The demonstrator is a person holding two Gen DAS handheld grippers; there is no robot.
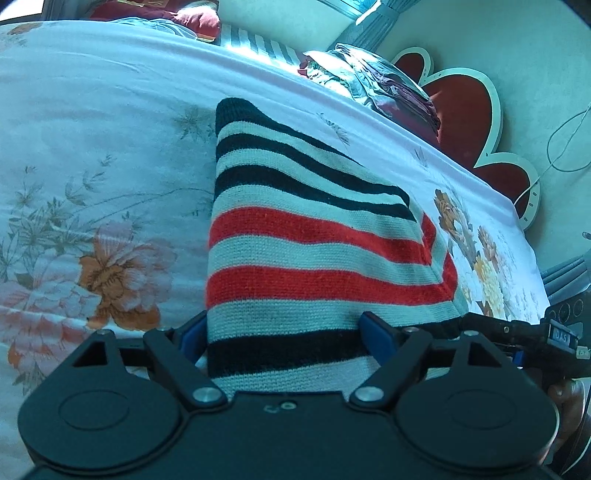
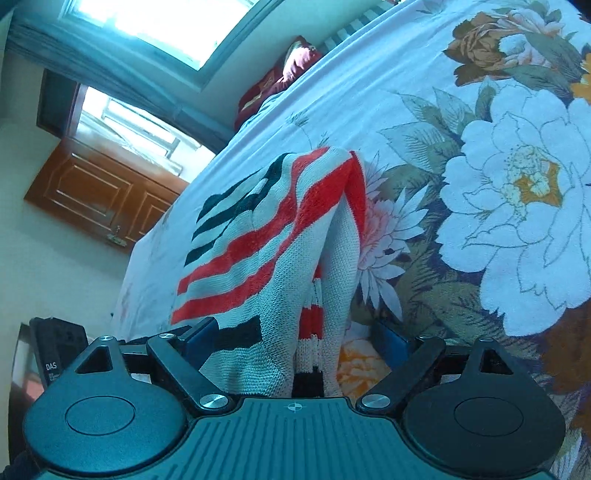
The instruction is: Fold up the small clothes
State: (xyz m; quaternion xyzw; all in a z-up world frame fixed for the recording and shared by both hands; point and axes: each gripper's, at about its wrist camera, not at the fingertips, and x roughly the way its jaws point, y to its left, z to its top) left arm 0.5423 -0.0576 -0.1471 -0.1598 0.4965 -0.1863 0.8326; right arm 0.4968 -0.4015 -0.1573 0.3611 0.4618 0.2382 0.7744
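Garment: one small knitted striped sweater (image 1: 314, 236), banded in black, pale grey-white and red, lies folded on the bed, its knit texture plain to see.
Fold: in the left wrist view it forms a neat flat panel with a straight left edge; a folded-in layer shows along its right side, where the red stripes turn a corner.
Near end: in the right wrist view the sweater (image 2: 273, 251) bunches up into soft ridges, with a ribbed striped edge tucked under at the bottom.
Left tool: the left tool (image 1: 284, 332) stands wide, its blue fingers (image 1: 376, 332) at either side of the sweater's near end, the cloth between them; no squeeze on the fabric shows.
Right tool: the right tool (image 2: 295, 343) also stands wide, the bunched cloth running between its blue fingers (image 2: 201, 339); the right finger is clear of the cloth.
Bed: one floral sheet (image 1: 92, 155), white with orange and brown blooms, carries the sweater.
Beyond: a pile of dark red folded cloth (image 1: 402, 99) sits by the scalloped red headboard (image 1: 465, 110); one maroon pillow (image 2: 295, 62) lies at the far edge; a wooden door (image 2: 99, 192) stands below a bright window (image 2: 155, 26).
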